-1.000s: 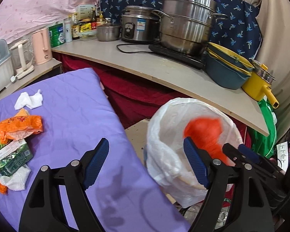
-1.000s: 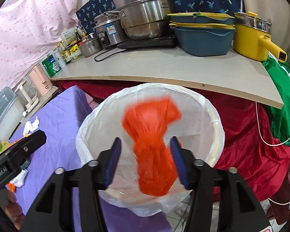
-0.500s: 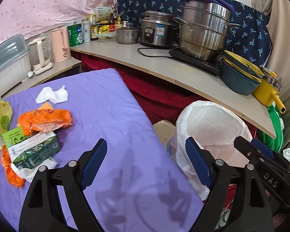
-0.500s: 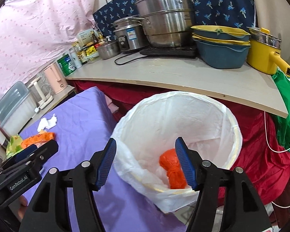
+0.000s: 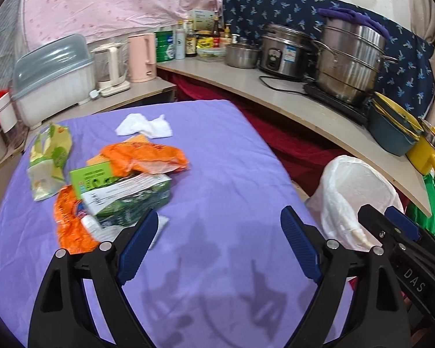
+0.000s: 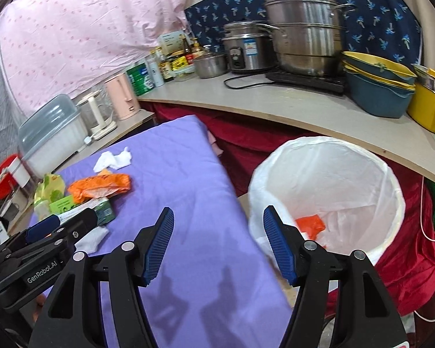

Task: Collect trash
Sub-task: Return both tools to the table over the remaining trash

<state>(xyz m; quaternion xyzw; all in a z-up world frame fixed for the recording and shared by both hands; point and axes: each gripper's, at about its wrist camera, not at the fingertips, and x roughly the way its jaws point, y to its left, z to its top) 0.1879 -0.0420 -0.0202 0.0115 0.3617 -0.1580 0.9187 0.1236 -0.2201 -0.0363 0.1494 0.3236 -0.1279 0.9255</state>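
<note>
Trash lies on the purple table (image 5: 217,150): a white tissue (image 5: 143,126), an orange wrapper (image 5: 148,158), a green box (image 5: 127,197), a yellow-green pouch (image 5: 47,156) and an orange bag (image 5: 71,226). The white-lined bin (image 6: 327,185) stands right of the table with an orange bag (image 6: 310,226) inside. My left gripper (image 5: 217,243) is open and empty over the table, right of the pile. My right gripper (image 6: 217,240) is open and empty over the table edge beside the bin. The pile also shows in the right wrist view (image 6: 98,187).
A wooden counter (image 5: 304,107) behind holds a large steel pot (image 5: 348,63), rice cooker (image 5: 284,52), blue and yellow bowls (image 5: 391,127) and bottles. A pink kettle (image 5: 140,56) and plastic container (image 5: 52,72) stand on the left. Red cloth (image 6: 414,255) hangs beside the bin.
The orange bag dropped from my right gripper into the bin. Both grippers swung left, away from the bin and toward the pile on the table.
</note>
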